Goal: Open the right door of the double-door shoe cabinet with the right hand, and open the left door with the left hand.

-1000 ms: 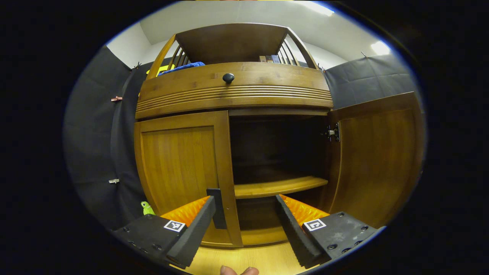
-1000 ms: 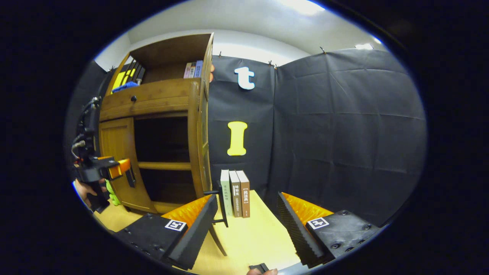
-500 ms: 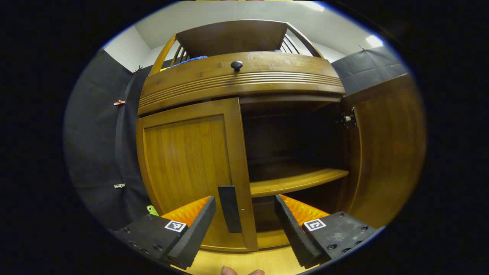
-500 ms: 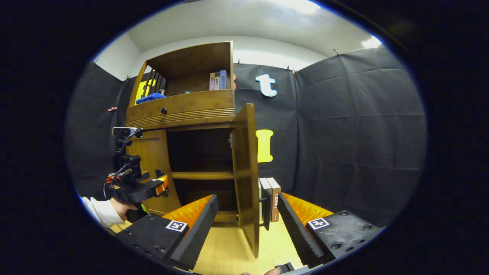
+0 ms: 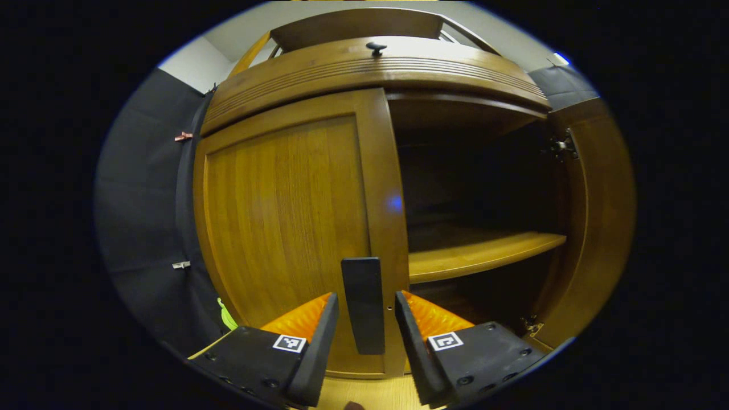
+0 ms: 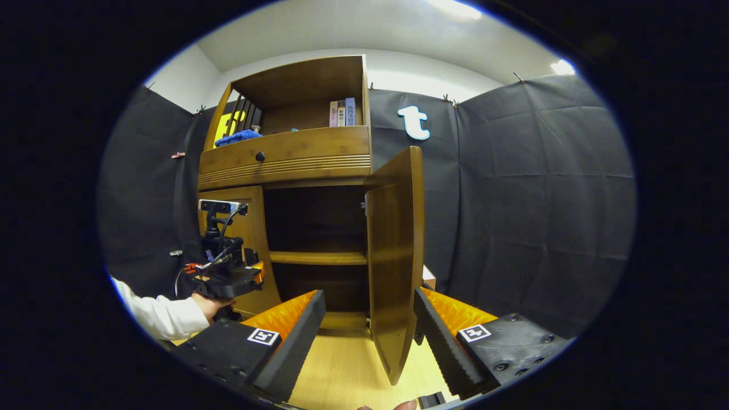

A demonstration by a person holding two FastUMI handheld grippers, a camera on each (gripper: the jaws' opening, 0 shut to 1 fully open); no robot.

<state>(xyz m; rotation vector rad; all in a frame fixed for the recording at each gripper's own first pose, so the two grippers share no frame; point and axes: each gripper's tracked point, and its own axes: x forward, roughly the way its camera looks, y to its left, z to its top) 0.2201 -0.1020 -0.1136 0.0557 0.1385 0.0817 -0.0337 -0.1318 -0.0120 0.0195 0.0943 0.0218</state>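
Our left tongs (image 5: 364, 341) are spread a little, one finger on each side of the black handle (image 5: 363, 304) on the left door (image 5: 285, 228), not pinching it. That door is shut. We see the left tongs (image 6: 228, 276) and the hand (image 6: 208, 304) holding them in the right gripper view too. Our right tongs (image 6: 369, 336) are spread wide and hold nothing. The right door (image 6: 396, 256) stands wide open near them. Inside the shoe cabinet (image 6: 296, 156) we see a shelf (image 5: 484, 256).

The brown double-door shoe cabinet (image 6: 310, 165) is glossy, grained wood; its closed left door (image 5: 285, 228) carries a matt black bar handle (image 5: 363, 304). The floor (image 6: 336, 376) is pale smooth wood.
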